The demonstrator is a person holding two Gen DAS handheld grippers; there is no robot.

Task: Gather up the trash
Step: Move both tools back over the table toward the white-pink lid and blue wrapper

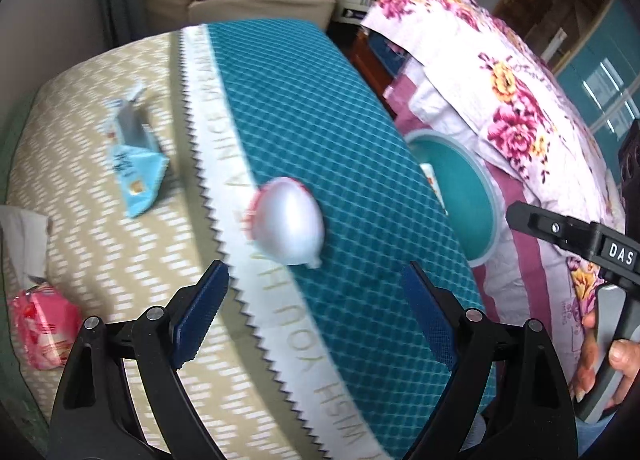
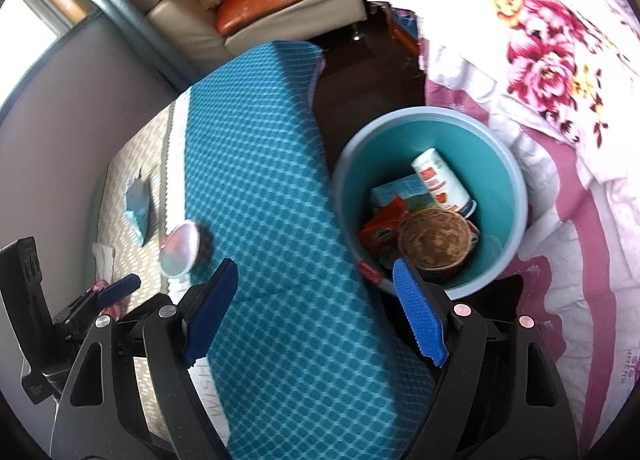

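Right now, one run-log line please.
left gripper open, empty | right gripper open, empty | yogurt cup on mat | bin holds trash

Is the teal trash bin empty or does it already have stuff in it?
Not empty. The right wrist view shows the bin holding a paper cup, a brown bowl, an orange wrapper and other packaging, well below the rim.

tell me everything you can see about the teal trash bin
The teal trash bin is a round, open-topped plastic-looking tub with a paler blue rim, standing upright on the dark floor between the quilted teal table cover and the floral bedding. No lid shows. Inside lie a white paper cup, a brown bowl-like shell, an orange packet and a pale blue carton. Neither gripper touches it.
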